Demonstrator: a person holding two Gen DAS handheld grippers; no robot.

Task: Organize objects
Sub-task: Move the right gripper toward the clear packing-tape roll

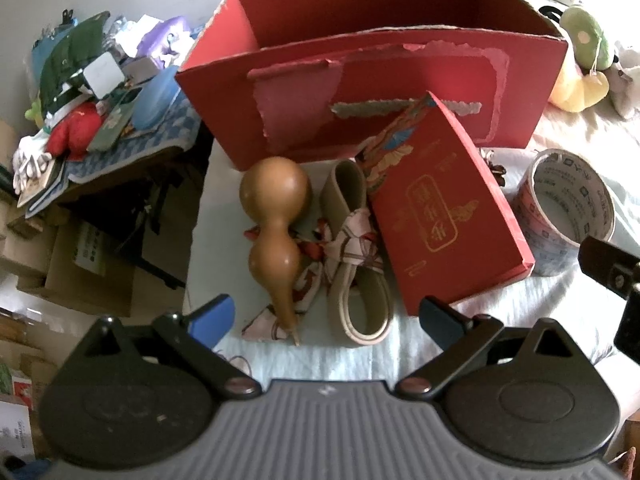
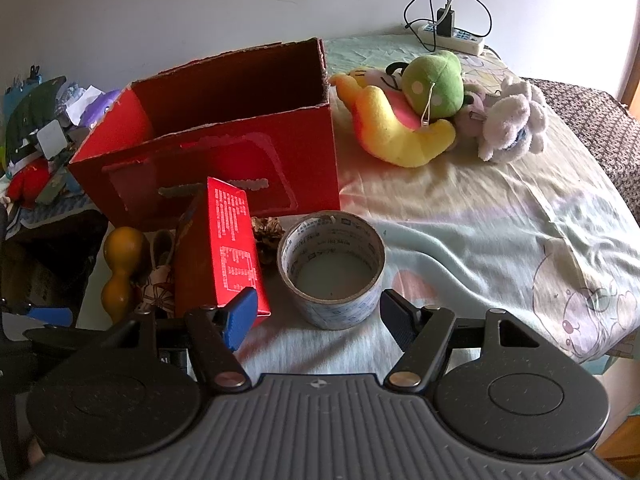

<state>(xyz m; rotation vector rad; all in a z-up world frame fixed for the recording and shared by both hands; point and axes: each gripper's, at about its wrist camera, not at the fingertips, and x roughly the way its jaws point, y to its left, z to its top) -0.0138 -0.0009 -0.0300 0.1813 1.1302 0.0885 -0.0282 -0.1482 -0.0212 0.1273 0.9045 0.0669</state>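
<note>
A large open red cardboard box point(image 1: 360, 92) point(image 2: 208, 152) stands on the bed. In front of it lie a brown gourd point(image 1: 276, 232) point(image 2: 120, 268), a beige strap with a patterned scarf point(image 1: 352, 248), a small red gift box point(image 1: 452, 208) point(image 2: 228, 248) leaning upright, a pine cone point(image 2: 269, 236) and a roll of printed tape point(image 1: 568, 216) point(image 2: 332, 268). My left gripper point(image 1: 326, 314) is open and empty, just short of the gourd and strap. My right gripper point(image 2: 318, 318) is open and empty, its jaws either side of the tape roll's near edge.
Plush toys point(image 2: 424, 108) lie right of the big box on the bedsheet point(image 2: 480, 220). A power strip with cables point(image 2: 452, 34) sits by the wall. A cluttered side table point(image 1: 100, 92) and cardboard boxes point(image 1: 80, 264) stand left, beyond the bed's edge.
</note>
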